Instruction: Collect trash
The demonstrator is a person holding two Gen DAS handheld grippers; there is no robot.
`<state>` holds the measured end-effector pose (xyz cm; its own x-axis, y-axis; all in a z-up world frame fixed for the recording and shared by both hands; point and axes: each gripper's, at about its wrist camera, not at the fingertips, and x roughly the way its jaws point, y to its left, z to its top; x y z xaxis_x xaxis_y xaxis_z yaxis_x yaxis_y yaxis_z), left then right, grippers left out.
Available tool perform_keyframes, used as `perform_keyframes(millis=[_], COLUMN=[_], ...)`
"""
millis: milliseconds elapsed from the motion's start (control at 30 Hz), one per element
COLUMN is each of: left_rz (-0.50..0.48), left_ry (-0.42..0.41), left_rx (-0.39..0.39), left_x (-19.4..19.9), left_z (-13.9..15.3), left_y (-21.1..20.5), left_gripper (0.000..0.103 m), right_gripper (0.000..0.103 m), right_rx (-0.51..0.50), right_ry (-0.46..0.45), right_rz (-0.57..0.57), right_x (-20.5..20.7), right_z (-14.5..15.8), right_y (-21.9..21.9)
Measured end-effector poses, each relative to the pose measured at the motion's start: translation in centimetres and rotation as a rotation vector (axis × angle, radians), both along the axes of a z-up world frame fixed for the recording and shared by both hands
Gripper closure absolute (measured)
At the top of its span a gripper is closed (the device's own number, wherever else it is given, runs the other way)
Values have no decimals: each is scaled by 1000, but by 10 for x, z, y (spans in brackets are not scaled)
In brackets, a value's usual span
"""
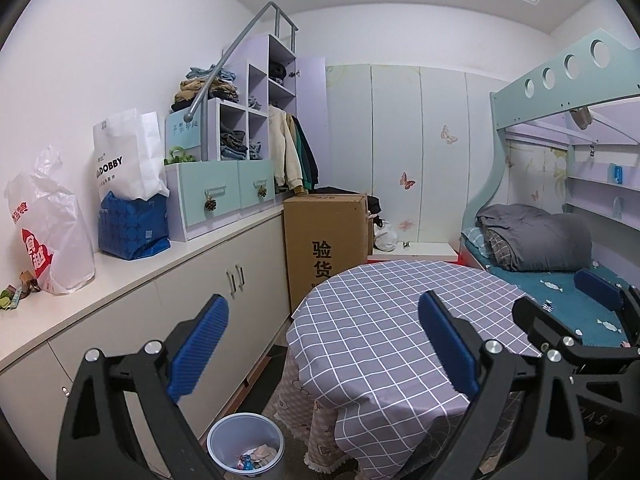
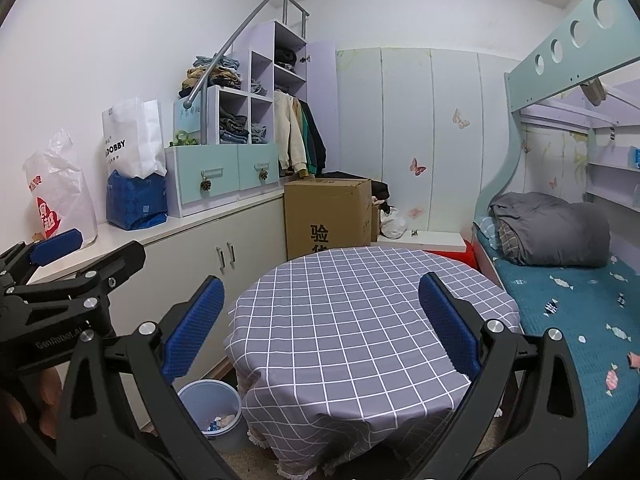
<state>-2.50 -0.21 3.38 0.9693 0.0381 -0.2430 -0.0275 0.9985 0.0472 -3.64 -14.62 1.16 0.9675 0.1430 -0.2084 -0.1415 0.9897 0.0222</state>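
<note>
Both grippers, left gripper [image 1: 324, 344] and right gripper [image 2: 320, 328], hang wide open and empty above the table [image 1: 384, 320]. Trash [image 1: 256, 460] lies in the bin [image 1: 244, 436] at seven o'clock; wrappers [image 1: 16, 294] wait on the counter [image 1: 132, 264] at nine o'clock, probably next.

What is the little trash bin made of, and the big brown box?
The trash bin looks like smooth grey-blue plastic: thin, slightly see-through walls with a rolled rim. The brown box looks like matte cardboard, with folded top flaps and black printed characters.

1 bin [image 1: 245, 440], 1 table [image 1: 380, 320], 3 bags [image 1: 52, 240].
</note>
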Motion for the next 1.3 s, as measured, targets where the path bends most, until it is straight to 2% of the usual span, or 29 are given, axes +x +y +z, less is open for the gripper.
perform_keyframes(millis=[1300], left_rz=[-6], left_ry=[3], left_rx=[6], left_x=[-1], left_z=[-3], left_y=[1], left_gripper=[9], right_gripper=[7], right_rx=[4], right_ry=[13], right_rz=[1], right_x=[-2], right_z=[-3], right_y=[0])
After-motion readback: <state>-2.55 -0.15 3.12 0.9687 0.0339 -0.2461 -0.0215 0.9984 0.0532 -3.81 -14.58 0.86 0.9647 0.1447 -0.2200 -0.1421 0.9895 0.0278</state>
